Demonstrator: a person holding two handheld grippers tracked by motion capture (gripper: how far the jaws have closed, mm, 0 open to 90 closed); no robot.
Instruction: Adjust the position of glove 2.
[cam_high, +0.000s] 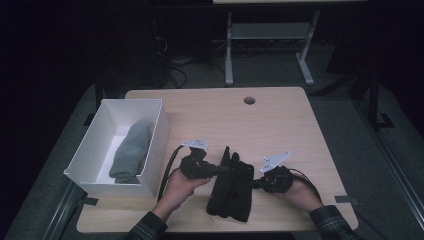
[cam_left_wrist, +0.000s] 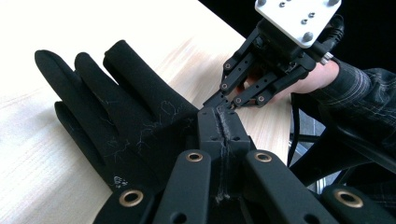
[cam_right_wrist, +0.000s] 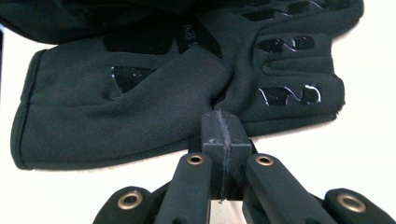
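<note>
Two black fabric gloves (cam_high: 231, 185) lie stacked lengthwise near the front edge of the pale wooden surface (cam_high: 280, 120), fingers pointing toward the far side, between the person's two hands. The left tool (cam_high: 223, 169) meets the pile from the left, its jaws pressed together with no gap; in the left gripper view the tips rest against the upper glove's palm area at the base of the fingers (cam_left_wrist: 116, 93), though whether any fabric is pinched between them cannot be told. The right tool (cam_high: 253, 184) comes in from the right, its jaws likewise closed flush; in the right gripper view its tip sits just at the near edge of a glove (cam_right_wrist: 140, 107) with glossy grip patches, touching or almost touching it. To the far left on the surface stands a white rectangular open box (cam_high: 155, 145) holding a rolled grey cloth item (cam_high: 131, 150), well apart from the gloves.
</note>
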